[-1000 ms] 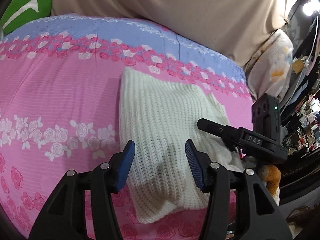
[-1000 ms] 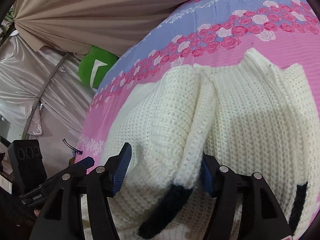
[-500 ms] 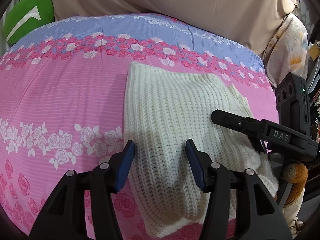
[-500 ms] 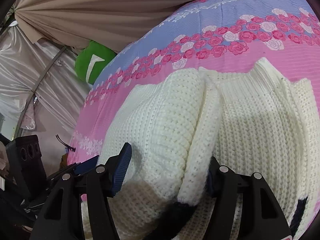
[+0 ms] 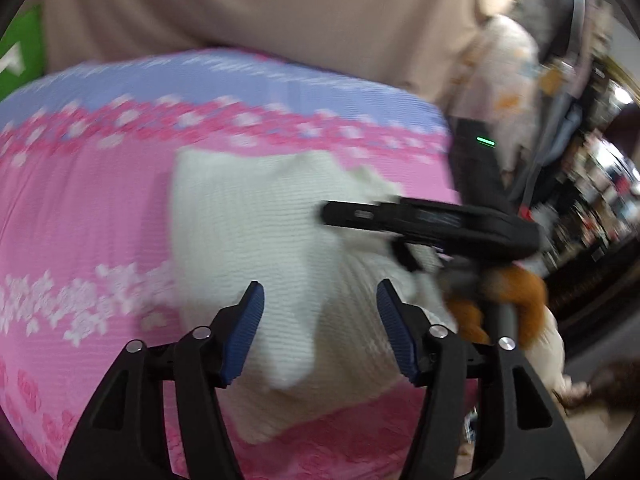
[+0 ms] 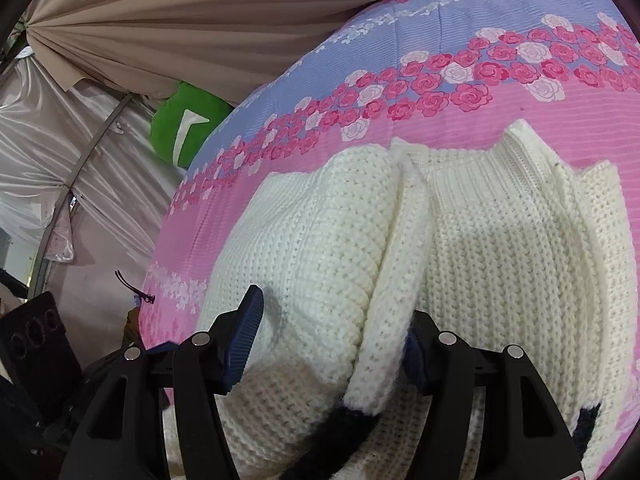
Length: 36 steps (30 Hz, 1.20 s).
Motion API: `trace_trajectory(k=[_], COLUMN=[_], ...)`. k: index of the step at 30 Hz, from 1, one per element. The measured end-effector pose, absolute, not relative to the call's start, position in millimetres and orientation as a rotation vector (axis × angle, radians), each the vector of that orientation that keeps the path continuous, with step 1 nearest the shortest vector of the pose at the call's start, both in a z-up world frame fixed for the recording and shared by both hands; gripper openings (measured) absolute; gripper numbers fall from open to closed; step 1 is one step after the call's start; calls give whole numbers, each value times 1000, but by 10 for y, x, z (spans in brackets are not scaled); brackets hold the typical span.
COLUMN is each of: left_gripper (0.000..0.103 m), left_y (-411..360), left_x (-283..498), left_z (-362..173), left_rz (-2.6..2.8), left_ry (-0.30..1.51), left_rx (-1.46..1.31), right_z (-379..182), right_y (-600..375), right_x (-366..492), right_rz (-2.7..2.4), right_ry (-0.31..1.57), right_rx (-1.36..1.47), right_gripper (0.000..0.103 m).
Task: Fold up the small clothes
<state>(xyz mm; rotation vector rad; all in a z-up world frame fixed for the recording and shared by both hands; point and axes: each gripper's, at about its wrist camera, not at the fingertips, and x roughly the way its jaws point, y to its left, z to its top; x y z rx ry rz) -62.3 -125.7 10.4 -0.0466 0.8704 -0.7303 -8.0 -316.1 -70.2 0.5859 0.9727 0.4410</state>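
- Left wrist view, blurred: at the far left edge a green cushion [image 5: 20,52] shows against the beige curtain [image 5: 260,8].
- The pink and lilac rose-print bedspread [image 5: 80,200] fills the left and centre of the frame.
- The white knitted sweater [image 5: 248,232] lies folded on the bedspread in the middle, its near end between the fingers of the left gripper [image 5: 320,332]. The jaws have just been opening; the blue pads stand apart and do not press the knit.
- To the right, the right gripper [image 5: 420,220] reaches across the sweater's right side.
- Right wrist view: a silvery drape [image 6: 60,168] hangs at the left, with the green cushion [image 6: 184,124] beside it in the upper left.
- The sweater [image 6: 320,240] fills the centre and right; a folded sleeve with a dark cuff runs down toward the bottom.
- The right gripper [image 6: 332,344] sits at the bottom centre with its jaws wide; the left pad is clear of the knit, and the sleeve hides the right pad.
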Motion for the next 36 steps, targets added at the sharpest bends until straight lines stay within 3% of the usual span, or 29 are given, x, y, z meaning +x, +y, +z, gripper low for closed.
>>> trace_trajectory(k=[2,10,12,14,16,21,23,26,28,30,32,36], left_gripper=[72,72,59,28,20,19,20,38,37,37,50,65], left_y=[-1448,-1993,-2080,-2103,-2062,-2172,-2383,-2746,-2854,-2729,-2466,-1740], left_x=[-761,-1120,-1106,-1065,-1025,-1144,-1190,-1047,-925,-852,-794,-710], left_z=[94,-196,-272,-315,-198,350,388,14,-276,-303,-150,271], left_rz=[-782,-893,-871,-831,-839,-997,-1062,-1139,-1122,-1136,-1127,-955], left_ry=[837,829,841,856,840,682,677,846,976,1022,985,814], left_rx=[50,300,326,327,268,196,227,236,222,141,52,-44], right_z=[-694,-647,-656,-643,-485,72,1,-505,-857,-858,-679,-392], right_y=[-3209,-3173,-3095,-3044,-3094,-3673,-3944,-4208,-4288,-4405,-4440,-4353], right_x=[-44,44,96,135,94,-209,-282,-271,-280,-441,-662,-1171], right_rz=[451,460,465,464,508,605,565,427,322,351,307,336], right_ry=[991,1050,1058,1055,991,738,735,872,945,879,813,758], right_rx=[592,481,422,379,397,544,575,565,543,645,630,572], right_gripper=[63,63,57,27,22,21,21,24,26,27,40,50])
